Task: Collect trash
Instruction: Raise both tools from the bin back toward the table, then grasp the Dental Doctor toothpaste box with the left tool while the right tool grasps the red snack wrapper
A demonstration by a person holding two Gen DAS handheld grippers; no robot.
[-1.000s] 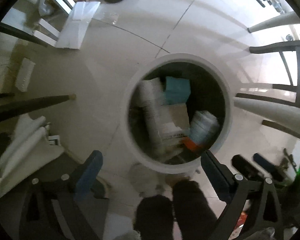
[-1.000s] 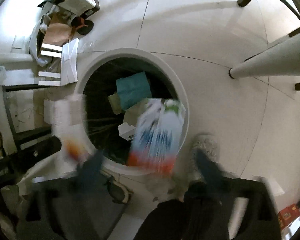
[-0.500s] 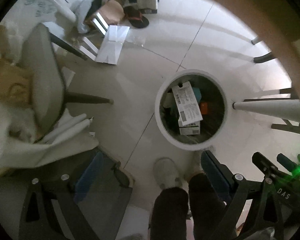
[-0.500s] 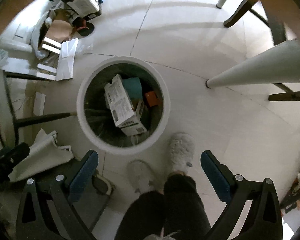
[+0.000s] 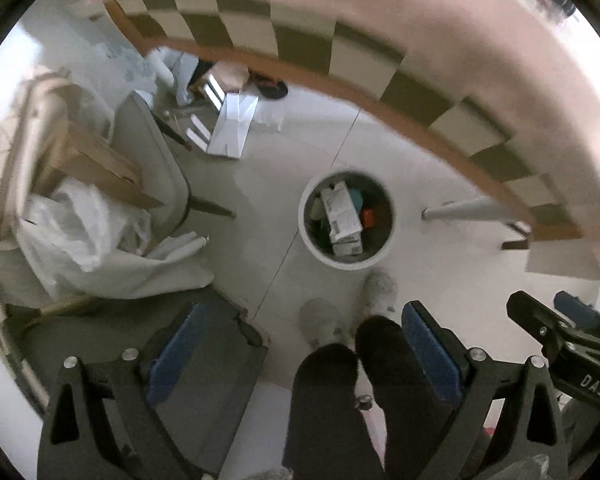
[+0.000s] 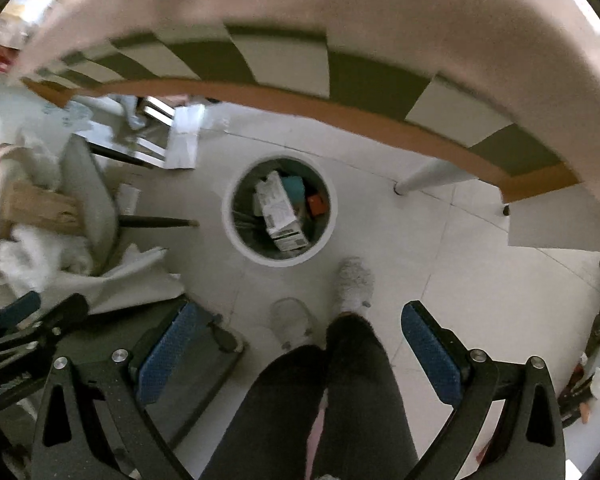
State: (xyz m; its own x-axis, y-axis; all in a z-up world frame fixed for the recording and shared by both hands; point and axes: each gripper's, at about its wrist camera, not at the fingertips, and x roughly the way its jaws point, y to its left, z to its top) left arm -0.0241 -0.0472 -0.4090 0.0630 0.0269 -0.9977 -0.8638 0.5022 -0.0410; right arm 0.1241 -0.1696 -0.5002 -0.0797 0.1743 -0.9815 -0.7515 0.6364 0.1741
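Observation:
A round white trash bin (image 5: 309,240) stands on the tiled floor far below both grippers; it also shows in the right wrist view (image 6: 236,236). Inside lie a white printed carton (image 5: 342,216), a teal box (image 6: 294,186) and an orange item (image 6: 316,204). My left gripper (image 5: 300,344) is open and empty, high above the floor. My right gripper (image 6: 300,344) is open and empty too, beside it. The right gripper's fingers (image 5: 540,320) show at the right edge of the left wrist view.
A table edge with a pink and checked cloth (image 5: 380,64) arches over the top of both views, a white table leg (image 6: 432,176) under it. A grey chair (image 5: 156,168) with white bags and cardboard stands at the left. The person's legs and slippers (image 6: 354,280) are below.
Both grippers have risen well above the bin, which now looks small. The cartons that were falling one second ago lie in the bin. The table edge has come into view.

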